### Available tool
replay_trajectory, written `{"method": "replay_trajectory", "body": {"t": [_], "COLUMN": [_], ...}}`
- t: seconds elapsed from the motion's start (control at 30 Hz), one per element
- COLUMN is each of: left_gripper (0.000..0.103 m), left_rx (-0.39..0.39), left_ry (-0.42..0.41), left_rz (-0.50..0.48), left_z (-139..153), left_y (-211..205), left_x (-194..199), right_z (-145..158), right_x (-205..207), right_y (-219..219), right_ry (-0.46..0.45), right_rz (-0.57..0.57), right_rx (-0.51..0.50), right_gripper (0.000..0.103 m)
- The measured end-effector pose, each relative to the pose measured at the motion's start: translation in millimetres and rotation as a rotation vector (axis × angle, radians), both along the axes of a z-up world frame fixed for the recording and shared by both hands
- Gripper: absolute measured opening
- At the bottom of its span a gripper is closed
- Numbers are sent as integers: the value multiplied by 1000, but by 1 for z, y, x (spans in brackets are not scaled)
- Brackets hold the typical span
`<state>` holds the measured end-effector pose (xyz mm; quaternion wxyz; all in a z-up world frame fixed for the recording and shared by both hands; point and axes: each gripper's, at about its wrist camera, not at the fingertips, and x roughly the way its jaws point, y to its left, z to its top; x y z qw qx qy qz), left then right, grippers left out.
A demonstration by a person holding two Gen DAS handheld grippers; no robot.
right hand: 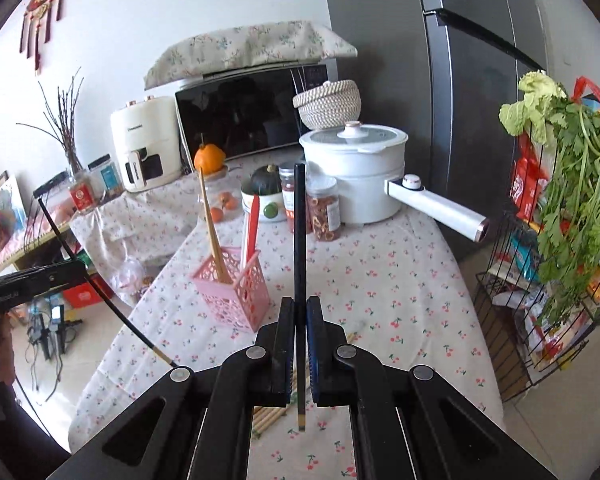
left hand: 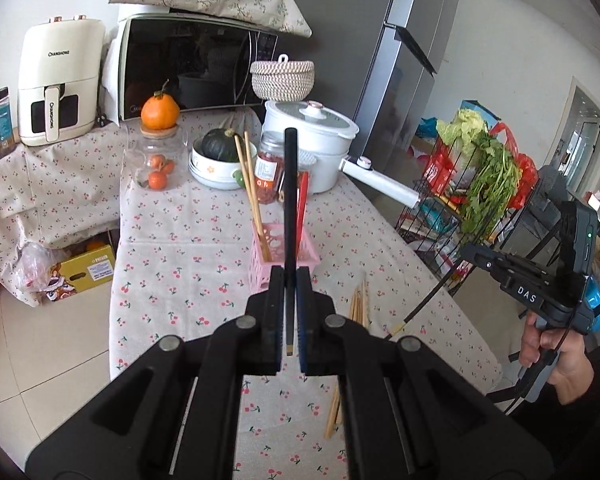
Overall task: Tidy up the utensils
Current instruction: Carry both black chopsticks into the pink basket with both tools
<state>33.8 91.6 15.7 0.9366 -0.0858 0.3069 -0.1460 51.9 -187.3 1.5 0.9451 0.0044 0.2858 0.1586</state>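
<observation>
Chopsticks are partly sorted: the pink basket holder on the worktop already carries a wooden pair and a red pair, all standing upright. Your left tongs are clamped on a black chopstick held just above or in front of the holder. Your right tongs pinch a second black chopstick, off to the right of the holder. Neither black stick is in the holder yet. More wooden chopsticks lie loose on the worktop near you, so I judge you roughly midway: drop both black ones in, then gather the loose wooden ones
</observation>
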Motion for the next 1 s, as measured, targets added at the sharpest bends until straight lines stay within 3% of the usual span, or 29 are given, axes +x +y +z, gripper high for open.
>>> {"method": "replay_trajectory", "body": {"t": [0.13,0.27,0.4,0.67,1.0], "left_gripper": [6,6,6,6,6], "left_rx": [-40,-28,-3,74,135], "left_ry": [-122,-237,-290,-258,-116], "left_rz": [16,41,54,75,80], "left_z": [26,47,49,21,-16], "left_y": [3,-2,-11,-34,-45], "left_x": [5,11,22,58,95], "right_z": [25,38,43,43,38], "right_x": [7,21,32,42,51], "right_y": [4,12,18,25,27], "right_ry": [-55,-62,-54,-45,-27], "right_rz": [5,2,1,6,4], "right_rx": [40,67,87,118,120], "right_gripper": [6,6,6,6,6]}}
